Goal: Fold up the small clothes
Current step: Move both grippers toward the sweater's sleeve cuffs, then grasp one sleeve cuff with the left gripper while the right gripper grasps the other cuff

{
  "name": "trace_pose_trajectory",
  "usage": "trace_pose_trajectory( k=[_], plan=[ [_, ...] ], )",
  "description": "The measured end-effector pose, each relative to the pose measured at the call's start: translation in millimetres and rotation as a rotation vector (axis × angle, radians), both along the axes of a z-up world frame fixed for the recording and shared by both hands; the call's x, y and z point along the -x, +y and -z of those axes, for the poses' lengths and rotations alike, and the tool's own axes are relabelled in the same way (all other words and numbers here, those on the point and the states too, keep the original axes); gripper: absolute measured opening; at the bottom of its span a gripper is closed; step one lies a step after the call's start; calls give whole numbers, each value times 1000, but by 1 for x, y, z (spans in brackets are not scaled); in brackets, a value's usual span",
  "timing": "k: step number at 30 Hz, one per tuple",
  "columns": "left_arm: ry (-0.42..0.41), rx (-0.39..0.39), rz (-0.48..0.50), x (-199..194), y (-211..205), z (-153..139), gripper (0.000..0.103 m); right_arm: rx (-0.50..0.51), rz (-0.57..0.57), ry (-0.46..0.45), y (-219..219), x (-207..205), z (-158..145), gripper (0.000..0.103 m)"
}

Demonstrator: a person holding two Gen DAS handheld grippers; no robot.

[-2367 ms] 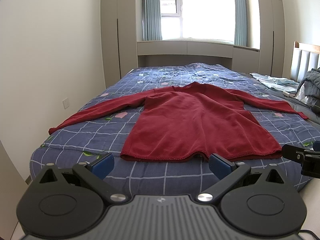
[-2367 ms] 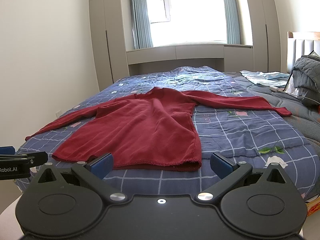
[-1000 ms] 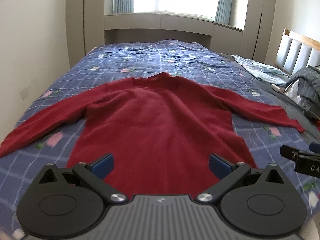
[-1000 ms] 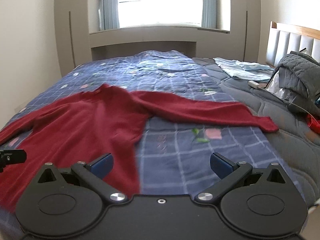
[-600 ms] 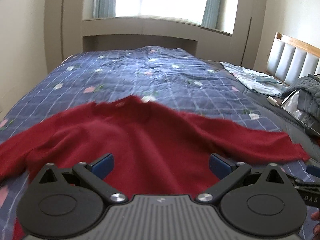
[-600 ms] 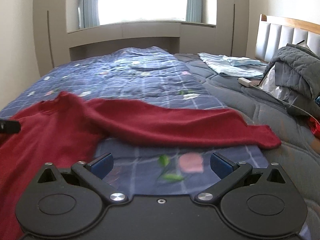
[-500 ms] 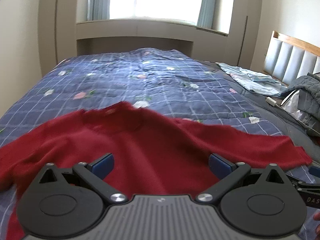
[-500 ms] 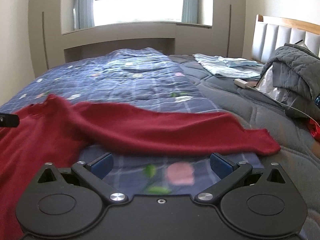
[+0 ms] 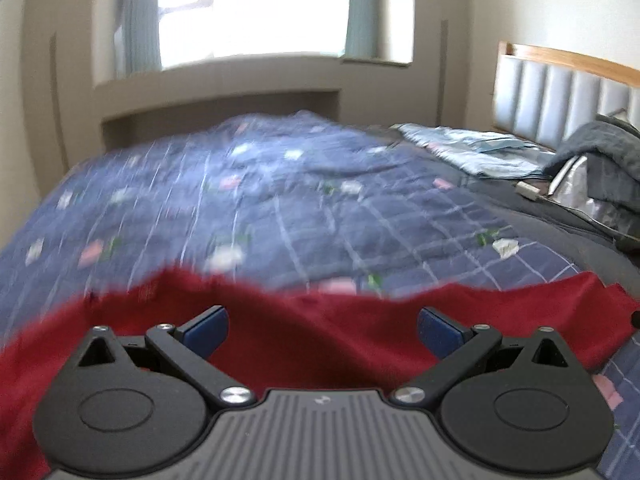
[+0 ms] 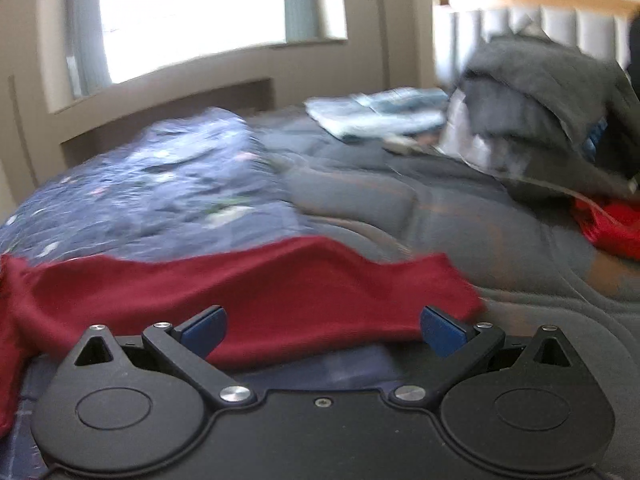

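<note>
A dark red long-sleeved top (image 9: 320,332) lies spread flat on a blue checked quilt (image 9: 280,208). My left gripper (image 9: 322,326) is open and empty, low over the top's shoulder and neckline area. In the right wrist view the top's right sleeve (image 10: 280,292) stretches across the frame, its cuff (image 10: 456,284) at the right. My right gripper (image 10: 322,326) is open and empty, just above the sleeve near the cuff end. Both views are motion-blurred.
A grey quilt (image 10: 460,216) covers the bed's right side. A pile of dark grey bedding (image 10: 552,92) sits by the padded headboard (image 9: 560,92). A folded light blue cloth (image 10: 380,114) lies farther back. A bright red item (image 10: 612,228) lies at the right edge.
Both grippers have moved forward over the bed, from its foot toward the top's shoulders and right sleeve, and lower. The right one has swung right toward the cuff. Jaws stay open.
</note>
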State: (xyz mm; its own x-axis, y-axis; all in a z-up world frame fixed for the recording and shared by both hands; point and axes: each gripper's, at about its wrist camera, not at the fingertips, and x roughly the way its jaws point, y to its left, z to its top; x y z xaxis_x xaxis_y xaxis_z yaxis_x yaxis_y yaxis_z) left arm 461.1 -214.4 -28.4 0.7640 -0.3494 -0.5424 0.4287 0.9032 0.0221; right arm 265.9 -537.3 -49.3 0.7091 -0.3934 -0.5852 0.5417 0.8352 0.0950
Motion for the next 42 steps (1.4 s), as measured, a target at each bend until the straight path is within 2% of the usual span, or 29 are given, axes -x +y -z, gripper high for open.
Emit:
trace_pose_trajectory(
  k=[3,6,12,16,18,19,21,23,24,25,26,27,28,30,31,33,37,39,42],
  plan=[
    [-10,-51,99,-28,-11,-8,103,-27,51,35,-30,2,8,103],
    [51,-91,226,-58,-25,-6,103,-69,56,61,-50,-1,18,103],
    [208,-144,404,-94,-52,8,100,-231,22,1,-71,-3,33,102],
    [331,-205,455,-108,-66,21,83,-293,34,-48,-78,0,36,101],
    [373,-219,454,-110,-70,28,73,-317,57,-73,-84,3,38,97],
    [381,-225,462,-109,-72,31,64,-334,75,-88,-86,6,38,95],
    [368,-238,476,-102,-77,32,58,-365,116,-126,-92,10,39,89],
    [356,-255,495,-97,-80,33,40,-372,161,-141,-97,12,39,82],
    [355,-257,499,-95,-82,33,36,-362,178,-134,-98,10,39,75],
    [347,-260,498,-92,-84,31,25,-341,193,-122,-98,8,38,71],
    [337,-267,500,-90,-87,30,15,-319,205,-109,-97,5,37,63],
    [322,-272,501,-87,-89,28,13,-297,217,-92,-97,3,36,51],
    [301,-279,500,-84,-92,26,11,-280,224,-77,-96,1,36,46],
    [256,-288,495,-80,-98,20,9,-264,229,-73,-98,-1,36,15],
    [230,-285,488,-79,-100,16,9,-265,231,-80,-99,-1,35,11],
    [178,-270,470,-79,-103,10,8,-267,230,-112,-102,1,34,7],
    [69,-209,409,-79,-110,7,8,-214,243,-177,-103,8,26,6],
    [59,-180,384,-81,-113,16,8,-204,250,-193,-105,8,25,6],
    [85,-166,350,-85,-117,35,9,-216,251,-193,-109,6,27,6]
  ],
)
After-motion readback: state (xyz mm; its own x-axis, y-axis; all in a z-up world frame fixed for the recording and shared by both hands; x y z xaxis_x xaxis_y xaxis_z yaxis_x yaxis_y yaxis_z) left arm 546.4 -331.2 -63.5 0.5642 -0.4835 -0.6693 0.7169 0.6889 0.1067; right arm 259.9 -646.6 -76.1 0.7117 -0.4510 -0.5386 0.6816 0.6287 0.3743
